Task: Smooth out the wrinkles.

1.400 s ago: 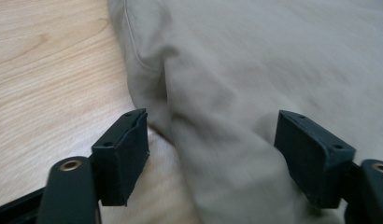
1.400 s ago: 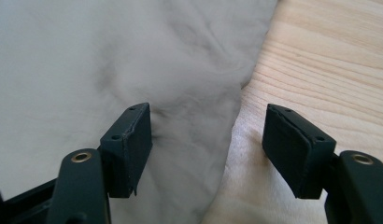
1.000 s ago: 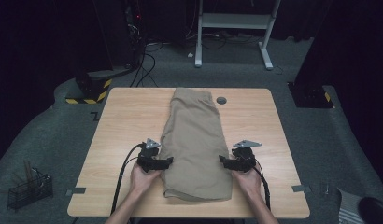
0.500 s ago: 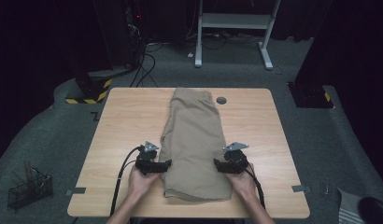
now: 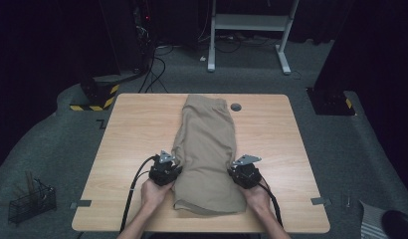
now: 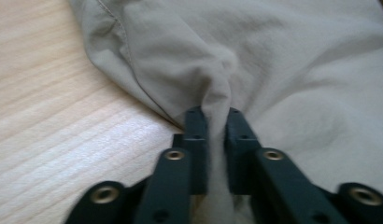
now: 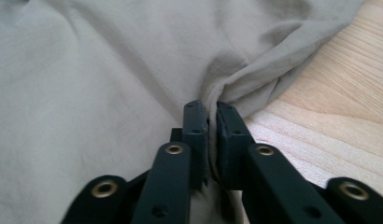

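I have a pair of khaki shorts point(image 5: 207, 149) lying folded lengthwise down the middle of the wooden table point(image 5: 127, 129), waistband at the far end and hem towards me. The cloth is thin, matte woven cotton, soft enough to bunch, with a stitched seam running along its edge in the left gripper view. The tabletop is pale laminate with a straight, fine grain and rounded corners; a small dark round grommet point(image 5: 235, 106) sits near the far edge, just beside the waistband.

My left gripper point(image 5: 168, 168) is at the left edge of the shorts, near the hem end. Its jaws have just been closing, and in its own view the two black jaws now stand nearly together with a ridge of fabric point(image 6: 217, 93) pinched up between the pads, so it is clamped on the shorts. My right gripper point(image 5: 241, 172) is at the opposite edge, level with the left. Its jaws have just been closing too, and they now squeeze a gathered fold of the edge point(image 7: 236, 93), puckering the cloth into radiating creases.

On the grey carpet at the left stands a black wire basket point(image 5: 30, 201).
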Motion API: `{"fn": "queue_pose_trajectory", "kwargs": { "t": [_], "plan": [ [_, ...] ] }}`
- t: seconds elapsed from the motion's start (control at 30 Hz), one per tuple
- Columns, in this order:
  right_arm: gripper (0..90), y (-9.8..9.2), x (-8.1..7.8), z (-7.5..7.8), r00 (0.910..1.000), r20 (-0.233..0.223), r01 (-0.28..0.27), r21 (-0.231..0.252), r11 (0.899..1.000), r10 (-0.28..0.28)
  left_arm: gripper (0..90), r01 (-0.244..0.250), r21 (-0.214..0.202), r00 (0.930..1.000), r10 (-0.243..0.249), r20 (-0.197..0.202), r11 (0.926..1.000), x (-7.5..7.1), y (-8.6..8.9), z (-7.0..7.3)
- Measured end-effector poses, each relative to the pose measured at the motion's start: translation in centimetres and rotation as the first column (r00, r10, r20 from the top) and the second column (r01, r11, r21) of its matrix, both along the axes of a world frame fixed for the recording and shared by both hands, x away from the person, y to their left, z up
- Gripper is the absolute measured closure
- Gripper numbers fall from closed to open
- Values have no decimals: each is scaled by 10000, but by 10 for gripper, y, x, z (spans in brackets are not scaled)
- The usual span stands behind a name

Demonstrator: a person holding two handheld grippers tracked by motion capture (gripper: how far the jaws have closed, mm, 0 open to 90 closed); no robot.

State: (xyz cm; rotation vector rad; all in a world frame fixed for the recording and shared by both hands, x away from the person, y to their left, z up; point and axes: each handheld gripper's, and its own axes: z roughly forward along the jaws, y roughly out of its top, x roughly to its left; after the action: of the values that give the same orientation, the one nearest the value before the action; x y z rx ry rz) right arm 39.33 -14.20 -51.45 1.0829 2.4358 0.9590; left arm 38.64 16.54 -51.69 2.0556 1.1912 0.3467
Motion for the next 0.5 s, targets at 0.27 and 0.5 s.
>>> {"fn": "queue_pose_trajectory", "kwargs": {
  "t": [0.27,0.5],
  "plan": [
    [871,-11,-31,21,9910,1277,-502,701,9963,409,876,816,-505,9942,-778,739,9954,-28,9,17],
    [873,-16,-73,45,9581,2760,-1082,1001,9891,768,876,1365,-1072,9785,-1171,1699,9848,-60,16,50]
  ]
}}
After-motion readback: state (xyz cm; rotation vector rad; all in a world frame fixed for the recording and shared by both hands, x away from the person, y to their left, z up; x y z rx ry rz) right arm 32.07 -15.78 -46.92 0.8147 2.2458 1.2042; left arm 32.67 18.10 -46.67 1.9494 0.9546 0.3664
